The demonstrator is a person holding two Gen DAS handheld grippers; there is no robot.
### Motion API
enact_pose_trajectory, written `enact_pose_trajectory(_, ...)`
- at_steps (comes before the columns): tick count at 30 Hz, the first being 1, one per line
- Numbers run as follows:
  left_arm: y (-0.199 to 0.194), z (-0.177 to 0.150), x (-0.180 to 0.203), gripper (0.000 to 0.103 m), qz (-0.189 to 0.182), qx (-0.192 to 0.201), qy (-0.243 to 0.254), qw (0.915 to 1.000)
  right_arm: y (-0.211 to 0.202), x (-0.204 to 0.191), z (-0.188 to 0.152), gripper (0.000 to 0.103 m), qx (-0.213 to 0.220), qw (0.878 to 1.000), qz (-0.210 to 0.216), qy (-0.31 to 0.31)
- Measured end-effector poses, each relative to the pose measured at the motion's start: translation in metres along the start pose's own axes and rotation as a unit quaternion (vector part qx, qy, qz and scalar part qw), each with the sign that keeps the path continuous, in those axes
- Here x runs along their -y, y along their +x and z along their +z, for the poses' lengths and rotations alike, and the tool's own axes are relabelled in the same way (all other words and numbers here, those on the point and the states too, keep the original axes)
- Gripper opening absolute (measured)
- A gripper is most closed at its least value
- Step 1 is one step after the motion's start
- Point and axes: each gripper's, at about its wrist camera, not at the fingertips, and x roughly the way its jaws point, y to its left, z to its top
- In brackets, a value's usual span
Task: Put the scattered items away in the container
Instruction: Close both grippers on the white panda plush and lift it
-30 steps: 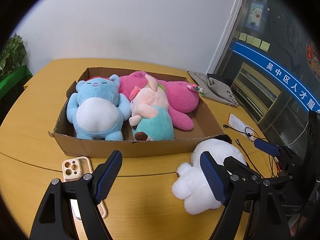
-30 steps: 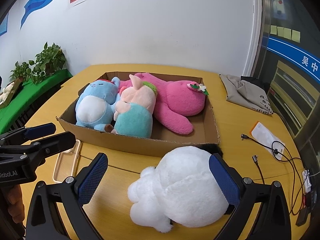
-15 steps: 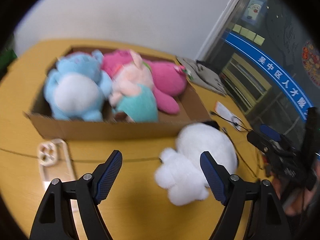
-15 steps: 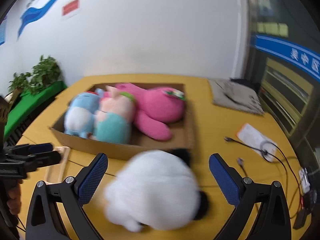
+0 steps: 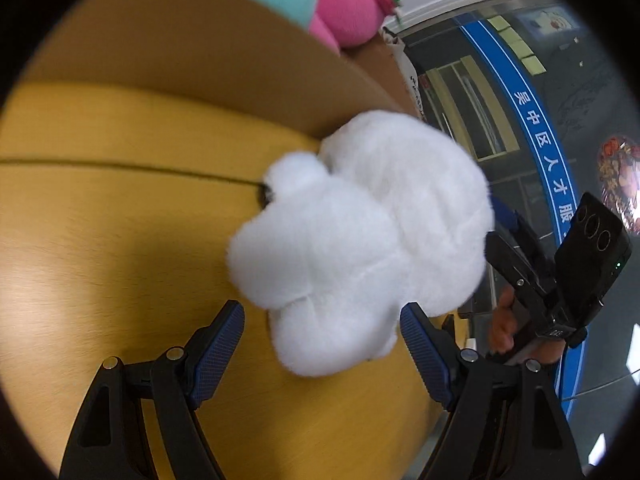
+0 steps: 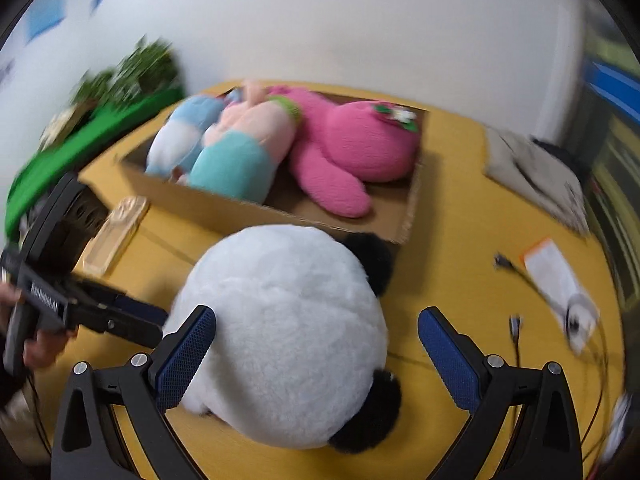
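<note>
The white plush panda [image 6: 280, 332] lies on the yellow table [image 6: 460, 216], just outside the near wall of the cardboard box [image 6: 412, 216], near that wall's right corner. My left gripper [image 5: 322, 350] has its jaws apart around the toy's lumpy white legs, pads not pressing; my right gripper [image 6: 316, 354] stands open astride the round body. I judge it light, soft and squashy — long fleecy pile, black ears, nothing stiff or fragile inside. The fur may slide under ribbed blue pads, so I'd pinch deep into the fat middle, one gripper at each end. The box already holds pink, teal and blue plush toys.
</note>
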Motion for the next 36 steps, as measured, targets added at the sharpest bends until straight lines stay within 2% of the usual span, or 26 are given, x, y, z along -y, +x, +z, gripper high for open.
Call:
enact_pose_trajectory(1, 0.002, 0.0, -0.001, 0.08, -0.015, 0.003, -0.003, 0.9999, 0.005, 0.0, 0.002, 0.103, -0.003, 1.0, 0.002, -0.01)
enact_pose_trajectory(4, 0.007, -0.003, 0.004, 0.08, -0.015, 0.01, 0.006, 0.9998, 0.016, 0.004, 0.006, 0.103, -0.006, 1.0, 0.031, -0.003)
enact_pose_trajectory(7, 0.013, -0.007, 0.01, 0.081, -0.017, 0.014, 0.016, 0.9996, 0.034, 0.009, 0.003, 0.102, -0.028, 0.997, 0.065, 0.035)
enact_pose_trajectory(10, 0.011, -0.012, 0.008, 0.08, -0.03, 0.034, 0.003, 0.9989, 0.044, 0.009, -0.008, 0.1, -0.032, 0.993, 0.092, 0.073)
enact_pose_trajectory(11, 0.011, -0.012, 0.006, 0.077, -0.036, 0.035, -0.001, 0.9987, 0.043, 0.009, -0.013, 0.097, -0.026, 0.992, 0.094, 0.083)
enact_pose_trajectory(12, 0.012, -0.013, 0.003, 0.067, -0.046, 0.033, -0.008, 0.9984, 0.04, 0.009, -0.017, 0.095, -0.021, 0.991, 0.098, 0.093)
enact_pose_trajectory(13, 0.012, -0.014, 0.001, 0.064, -0.05, 0.034, -0.014, 0.9981, 0.038, 0.01, -0.02, 0.092, -0.018, 0.99, 0.1, 0.099)
enact_pose_trajectory(14, 0.011, -0.014, 0.0, 0.056, -0.051, 0.036, -0.016, 0.9979, 0.035, 0.009, -0.023, 0.089, -0.016, 0.989, 0.1, 0.104)
enact_pose_trajectory(17, 0.003, -0.018, 0.007, 0.046, -0.04, 0.047, -0.004, 0.9981, 0.026, 0.005, -0.028, 0.082, -0.009, 0.989, 0.095, 0.116)
enact_pose_trajectory(20, -0.006, -0.021, 0.014, 0.041, -0.04, 0.059, 0.006, 0.9975, 0.014, 0.003, -0.032, 0.078, 0.01, 0.986, 0.104, 0.133)
enact_pose_trajectory(24, -0.033, -0.016, 0.034, 0.039, -0.053, 0.09, 0.026, 0.9942, -0.01, -0.003, -0.028, 0.076, 0.059, 0.979, 0.121, 0.151)
enact_pose_trajectory(29, -0.076, 0.007, 0.073, 0.039, -0.033, 0.138, 0.072, 0.9873, -0.042, -0.013, 0.005, 0.076, 0.125, 0.974, 0.126, 0.144)
enact_pose_trajectory(33, -0.112, 0.052, 0.113, 0.039, 0.017, 0.174, 0.118, 0.9775, -0.046, -0.001, 0.051, 0.076, 0.17, 0.963, 0.149, 0.148)
enact_pose_trajectory(36, -0.115, 0.09, 0.134, 0.039, 0.058, 0.18, 0.135, 0.9727, -0.028, 0.02, 0.079, 0.076, 0.19, 0.953, 0.167, 0.167)
